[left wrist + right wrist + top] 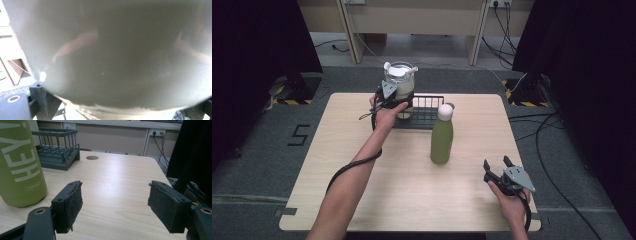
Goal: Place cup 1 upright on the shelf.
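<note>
Nearest, the right gripper (497,167) rests low over the bench (412,200) at its near right corner, jaws spread with nothing between them. Just beyond stands an upright green bottle (442,142). Farther back, the left gripper (398,104) pinches a clear lidded jar (400,80) held above the near left end of the black wire rack (427,114).

Even indoor light, blurred close-up

One jar (400,82), one bottle (442,135) (green), one rack (428,111)
</note>
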The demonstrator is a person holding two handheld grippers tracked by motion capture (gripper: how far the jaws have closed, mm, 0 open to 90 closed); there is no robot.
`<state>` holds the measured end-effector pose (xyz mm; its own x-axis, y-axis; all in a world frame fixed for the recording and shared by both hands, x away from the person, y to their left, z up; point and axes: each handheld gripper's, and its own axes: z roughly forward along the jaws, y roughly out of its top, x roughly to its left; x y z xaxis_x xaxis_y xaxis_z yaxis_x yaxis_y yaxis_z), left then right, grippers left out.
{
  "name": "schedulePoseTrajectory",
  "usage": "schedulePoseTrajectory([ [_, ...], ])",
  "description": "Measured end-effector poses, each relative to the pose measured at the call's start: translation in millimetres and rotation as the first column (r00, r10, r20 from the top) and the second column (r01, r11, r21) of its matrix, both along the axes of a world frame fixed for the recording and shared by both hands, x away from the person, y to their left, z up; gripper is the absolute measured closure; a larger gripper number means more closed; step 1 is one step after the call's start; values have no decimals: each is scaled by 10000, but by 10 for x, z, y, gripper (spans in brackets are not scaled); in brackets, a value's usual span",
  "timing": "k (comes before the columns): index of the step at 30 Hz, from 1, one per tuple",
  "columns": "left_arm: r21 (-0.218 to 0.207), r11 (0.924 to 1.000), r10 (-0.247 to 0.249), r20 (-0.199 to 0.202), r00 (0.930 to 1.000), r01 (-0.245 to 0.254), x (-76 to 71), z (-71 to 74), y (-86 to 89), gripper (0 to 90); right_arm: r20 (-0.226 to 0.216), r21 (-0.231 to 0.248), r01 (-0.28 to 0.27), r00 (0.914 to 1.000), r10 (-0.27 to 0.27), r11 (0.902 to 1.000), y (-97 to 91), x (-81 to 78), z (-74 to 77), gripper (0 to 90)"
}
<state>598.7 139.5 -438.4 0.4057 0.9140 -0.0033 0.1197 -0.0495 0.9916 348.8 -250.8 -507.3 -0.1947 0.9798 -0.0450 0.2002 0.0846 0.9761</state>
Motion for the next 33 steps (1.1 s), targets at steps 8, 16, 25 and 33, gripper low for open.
schedulePoseTrajectory([
  [8,-25,10000,5,-38,10000,-5,6,-19,-8,98,-22,-70,-18,10000,17,10000,1,-1,-1,268],
  [16,135,9999,-100,33,9999,99,3,-30,-24,98,-1,-85,-30,10000,30,10000,5,-1,-1,267],
  [25,99,9999,-140,107,9998,139,-7,-47,-29,96,5,-54,-20,10000,20,10000,4,-9,2,266],
  [33,59,9996,-290,30,9996,290,3,-49,-14,93,-30,-70,-27,10000,27,10000,15,-12,1,264],
])
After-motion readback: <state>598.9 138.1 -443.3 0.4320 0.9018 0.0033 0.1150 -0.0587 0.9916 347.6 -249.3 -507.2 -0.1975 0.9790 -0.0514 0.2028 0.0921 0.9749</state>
